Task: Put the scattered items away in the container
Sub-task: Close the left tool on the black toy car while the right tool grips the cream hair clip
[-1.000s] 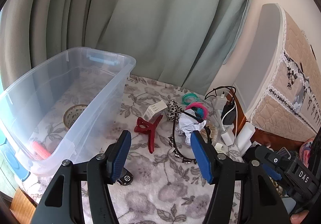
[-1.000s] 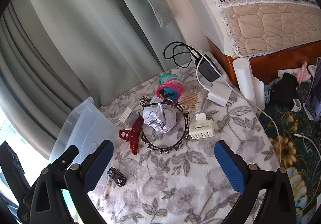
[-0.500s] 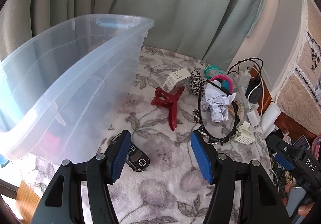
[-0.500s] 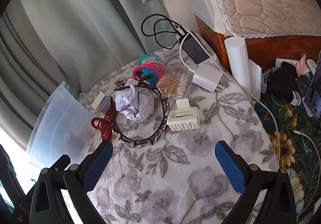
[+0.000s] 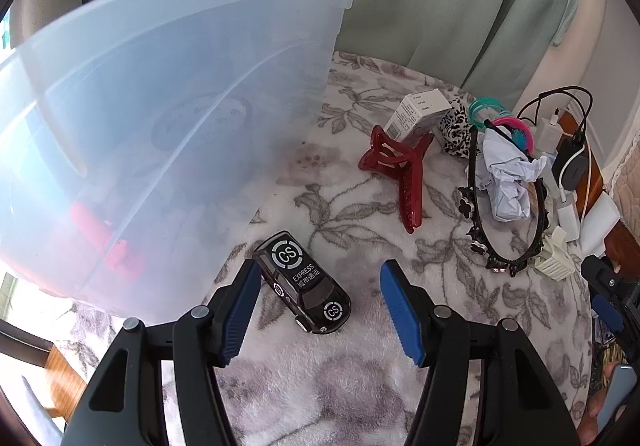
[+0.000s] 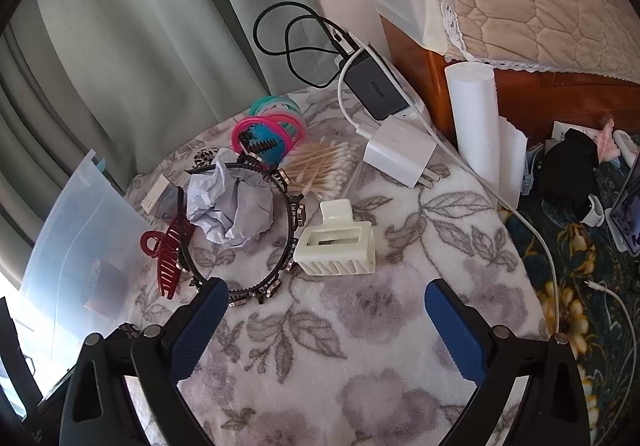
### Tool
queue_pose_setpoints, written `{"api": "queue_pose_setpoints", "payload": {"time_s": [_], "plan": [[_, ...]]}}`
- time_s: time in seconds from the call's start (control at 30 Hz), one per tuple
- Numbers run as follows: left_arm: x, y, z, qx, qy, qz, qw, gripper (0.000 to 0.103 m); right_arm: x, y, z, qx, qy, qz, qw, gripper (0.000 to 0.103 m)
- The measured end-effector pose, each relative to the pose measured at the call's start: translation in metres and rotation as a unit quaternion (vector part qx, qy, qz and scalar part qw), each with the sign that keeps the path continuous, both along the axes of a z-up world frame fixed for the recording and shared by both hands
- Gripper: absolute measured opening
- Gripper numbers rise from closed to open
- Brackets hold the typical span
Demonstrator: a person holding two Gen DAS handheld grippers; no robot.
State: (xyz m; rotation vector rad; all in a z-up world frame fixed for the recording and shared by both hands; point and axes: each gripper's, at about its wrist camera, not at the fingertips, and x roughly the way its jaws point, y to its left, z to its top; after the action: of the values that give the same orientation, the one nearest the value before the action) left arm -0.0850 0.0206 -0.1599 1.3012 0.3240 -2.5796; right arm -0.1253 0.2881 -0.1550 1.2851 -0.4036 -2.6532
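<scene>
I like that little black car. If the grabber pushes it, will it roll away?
Probably a little. The car sits on its wheels, so a nudge along its length could roll it. The fuzzy blanket likely slows it. It looks hard and glossy, so the jaws might slip.

"CS" and "EXPRESS" on black toy car [image 5: 303, 282], "UGREEN" on dark charger [image 6: 375, 89]

- The left gripper [image 5: 320, 306] fills the lower middle of its own view, pointing steeply downward, its blue-padded jaws parted with nothing pressed between them.
- The right gripper [image 6: 324, 322] sits at the bottom of its own view, angled down, jaws spread wide; they have just been closing slightly, with nothing between the pads.
- In the left wrist view, the right gripper's black body appears at the lower right edge.
</scene>
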Motion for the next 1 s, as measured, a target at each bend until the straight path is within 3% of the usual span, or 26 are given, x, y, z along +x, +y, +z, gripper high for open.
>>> {"api": "queue_pose_setpoints", "payload": {"time_s": [0.47, 0.87, 1.0], "plan": [[-0.019, -0.003, -0.032, -0.015, -0.070, 0.054, 0.9960, 0.063, -0.030, -0.004, -0.027, 0.024, -0.024, -0.006, 0.999, 0.079], [-0.024, 0.002, -0.037, -0.034, -0.071, 0.069, 0.9945, 0.065, -0.047, -0.010, -0.035, 0.044, -0.027, 0.000, 0.999, 0.073], [-0.022, 0.001, -0.037, -0.031, -0.074, 0.065, 0.9946, 0.065, -0.046, -0.005, -0.035, 0.042, -0.027, -0.004, 0.999, 0.064]]}}
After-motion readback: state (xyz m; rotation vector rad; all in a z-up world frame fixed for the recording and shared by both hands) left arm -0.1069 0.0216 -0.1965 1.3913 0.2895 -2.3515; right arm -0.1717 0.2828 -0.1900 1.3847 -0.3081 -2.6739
